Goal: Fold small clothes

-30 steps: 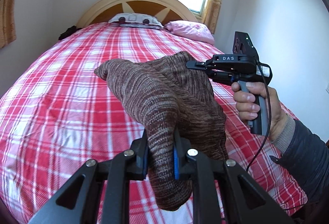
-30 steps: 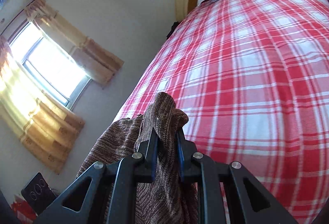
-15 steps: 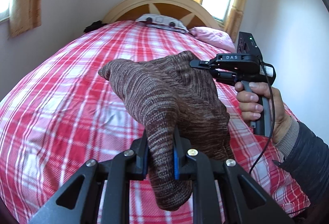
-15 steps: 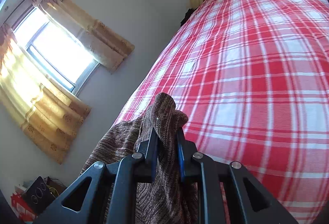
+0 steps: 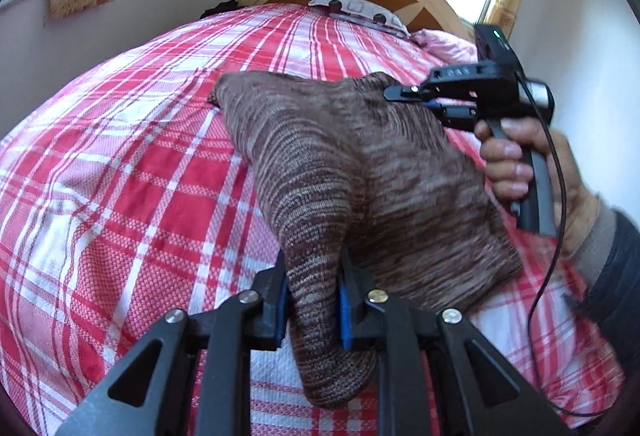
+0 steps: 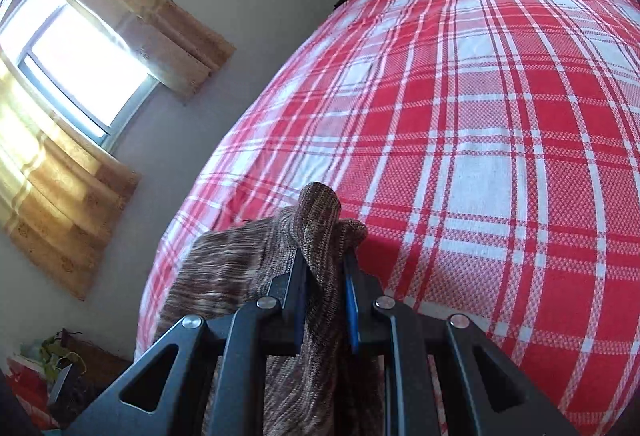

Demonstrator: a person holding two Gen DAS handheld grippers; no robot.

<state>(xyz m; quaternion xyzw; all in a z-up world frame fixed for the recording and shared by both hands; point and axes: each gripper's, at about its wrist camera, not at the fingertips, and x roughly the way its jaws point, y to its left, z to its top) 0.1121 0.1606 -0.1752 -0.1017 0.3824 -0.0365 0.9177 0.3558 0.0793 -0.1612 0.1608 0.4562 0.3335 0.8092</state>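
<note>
Both grippers — left gripper, jaws just eased; right gripper — clamped the brown marled knit garment above the red-and-white plaid bedspread.

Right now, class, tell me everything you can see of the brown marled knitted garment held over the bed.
The brown marled knitted garment is soft, striped in dark brown and beige yarn, with no fastenings visible. It is bunched, not flat. The left gripper has one folded edge between its blue pads, its jaws having just been opening slightly; the right gripper pinches another bunched edge. The cloth sags between them, its far end draping onto the red and white checked bedspread. What kind of garment it is cannot be told.
</note>
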